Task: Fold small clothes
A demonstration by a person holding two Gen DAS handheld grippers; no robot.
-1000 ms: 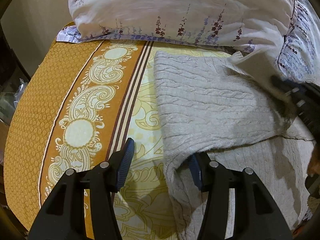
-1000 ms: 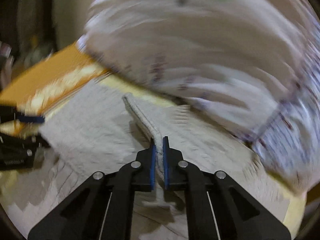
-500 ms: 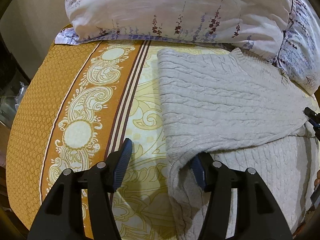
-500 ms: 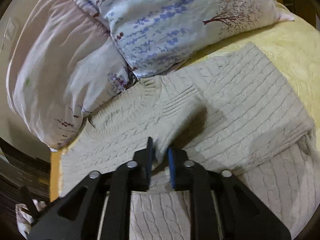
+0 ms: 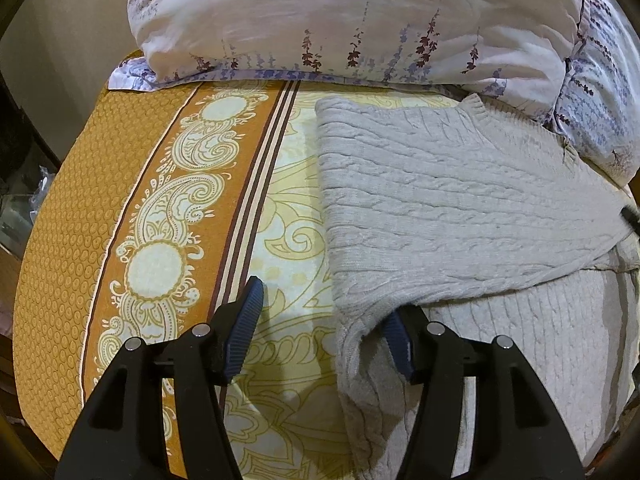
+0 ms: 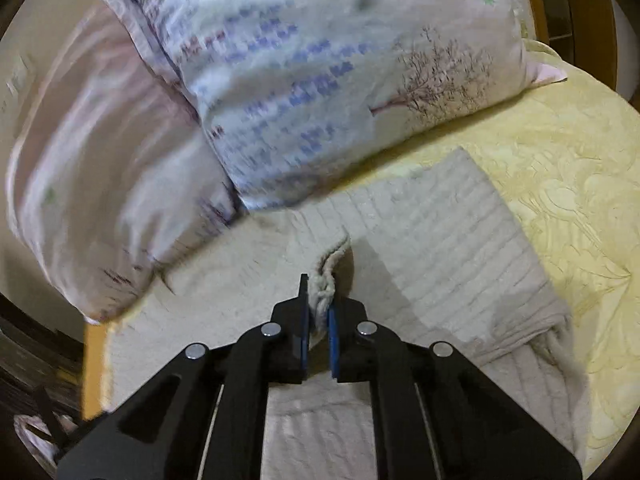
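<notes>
sweater (image 5: 460, 216) on bed (image 5: 280, 280), part-folded below pillows (image 5: 360, 20) | left tongs (image 5: 320, 336) apart, astride the folded edge, one finger under the flap, likely steadying it | right tongs (image 6: 319, 312) clamped on a knit bunch, likely to tidy the fold

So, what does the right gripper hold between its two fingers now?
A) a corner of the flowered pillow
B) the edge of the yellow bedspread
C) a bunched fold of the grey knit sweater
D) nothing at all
C: in the right wrist view the right gripper has its blue pads pressed on a bunched ridge of the grey knit sweater, while the pillow lies apart behind it.
</notes>
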